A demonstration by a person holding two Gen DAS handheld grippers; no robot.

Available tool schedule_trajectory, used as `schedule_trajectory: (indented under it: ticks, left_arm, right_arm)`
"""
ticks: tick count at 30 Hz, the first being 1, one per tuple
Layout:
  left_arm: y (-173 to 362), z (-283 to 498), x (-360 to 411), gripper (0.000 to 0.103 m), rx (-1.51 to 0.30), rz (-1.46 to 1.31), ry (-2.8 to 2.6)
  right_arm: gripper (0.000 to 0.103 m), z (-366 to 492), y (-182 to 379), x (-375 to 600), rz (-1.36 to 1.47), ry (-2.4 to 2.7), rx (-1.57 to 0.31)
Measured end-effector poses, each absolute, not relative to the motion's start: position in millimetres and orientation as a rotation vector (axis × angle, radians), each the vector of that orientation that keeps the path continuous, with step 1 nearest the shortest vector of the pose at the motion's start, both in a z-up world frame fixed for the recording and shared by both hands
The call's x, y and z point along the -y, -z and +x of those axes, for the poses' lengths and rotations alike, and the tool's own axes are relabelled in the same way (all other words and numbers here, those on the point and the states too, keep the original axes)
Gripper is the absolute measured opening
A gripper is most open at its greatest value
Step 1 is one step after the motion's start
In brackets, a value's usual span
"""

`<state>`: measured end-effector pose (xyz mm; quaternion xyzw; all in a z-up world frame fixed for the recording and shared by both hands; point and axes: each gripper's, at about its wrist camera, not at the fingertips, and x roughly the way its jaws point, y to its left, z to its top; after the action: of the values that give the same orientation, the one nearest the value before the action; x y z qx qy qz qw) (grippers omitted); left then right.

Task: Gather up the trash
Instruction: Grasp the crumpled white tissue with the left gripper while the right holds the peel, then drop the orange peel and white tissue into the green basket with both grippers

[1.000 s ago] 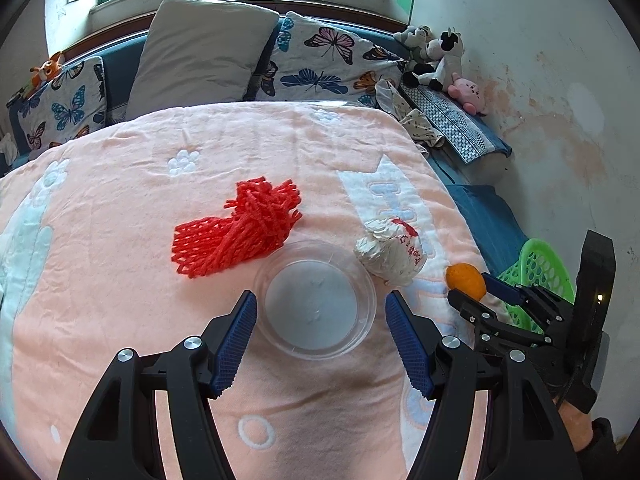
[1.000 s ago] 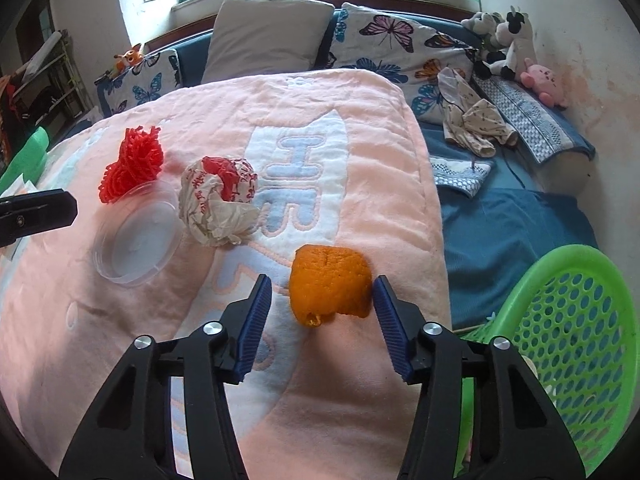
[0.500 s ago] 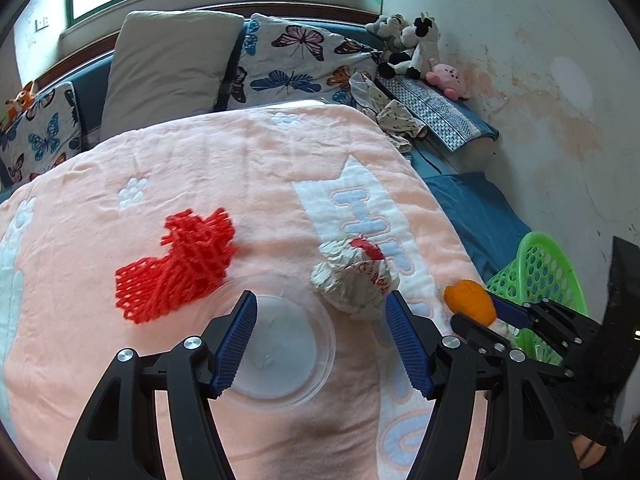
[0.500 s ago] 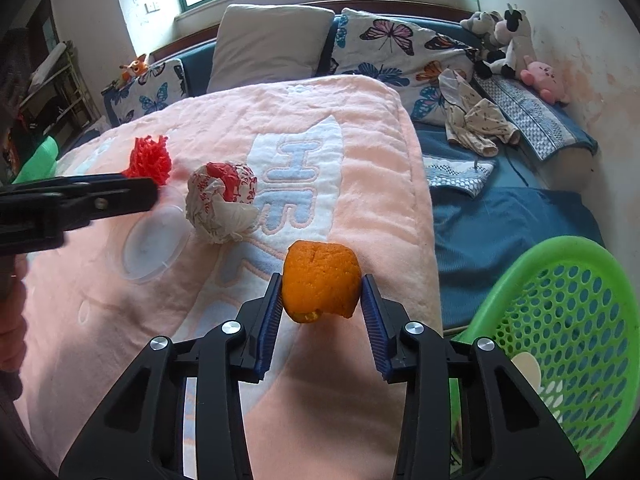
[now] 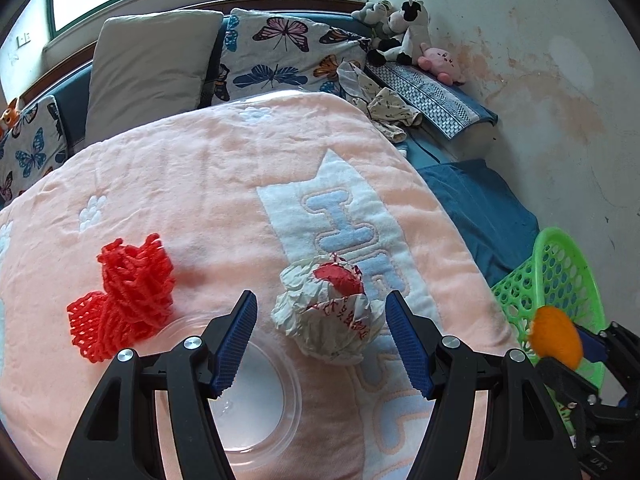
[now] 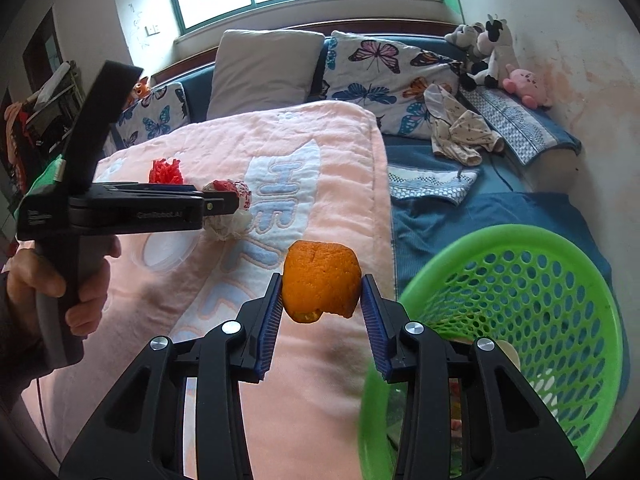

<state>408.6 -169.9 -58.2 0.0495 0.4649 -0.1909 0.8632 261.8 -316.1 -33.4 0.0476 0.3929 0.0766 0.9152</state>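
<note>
- Right gripper (image 6: pixel 321 312): jaws clenched on the orange peel (image 6: pixel 320 281), held lifted clear of the blanket, just off its right edge and beside the basket rim. In the left wrist view the same peel (image 5: pixel 556 336) shows in front of the basket.
- Green basket (image 6: pixel 576 264): perforated plastic, standing off the bed's right edge, below blanket level. Some small bits lie at its bottom; what they are cannot be made out.
- Left gripper (image 5: pixel 320 330): jaws released, spread wide, hovering on either side of the crumpled paper ball (image 5: pixel 326 320) without touching it, as far as can be seen.
- Crumpled paper ball: white with red print, lying on the pink blanket (image 5: pixel 200 168) toward its near right corner, on the white letter patch.
- Clear plastic lid (image 5: pixel 256 404): flat on the blanket near its front edge, just left of the paper ball, partly under the left gripper's fingers.
- Red foam net (image 5: pixel 128 296): bunched, left of the lid and touching its rim, toward the blanket's left side.
- Progress, by judgement: early. One item is in hand and close to being dropped; peel not yet in the basket.
- Outstanding: paper ball, lid and net, all three on the blanket. The paper ball looks next in line, being framed by the open jaws.
</note>
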Motion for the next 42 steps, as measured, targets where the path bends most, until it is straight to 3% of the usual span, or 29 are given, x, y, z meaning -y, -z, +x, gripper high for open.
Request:
schedule_trajectory:
  ticks: [6,12,32,42]
  left_arm:
    - [61.8,410.9,173.6,0.048,-0.974,0.092,0.413]
    - [57.1,403.8,174.6,0.039,-0.969,0.082,0.421]
    - [-18.6,308.0,203.7,0.039,-0.839,0.099,0.576]
    - [-31.7,279.9,241.1,0.039,-0.824,0.123,0.650]
  right_arm:
    - [0.040,249.0,31.4,328.9,0.117,-0.135,-0.799]
    - [0.040,239.2,35.5,338.6,0.134,-0.111,-0.808]
    - [0.040,187.0,27.8,374.7,0.159,-0.024,-0.818]
    - [0.043,163.0,28.0,410.2,0.196,0.058,-0.825]
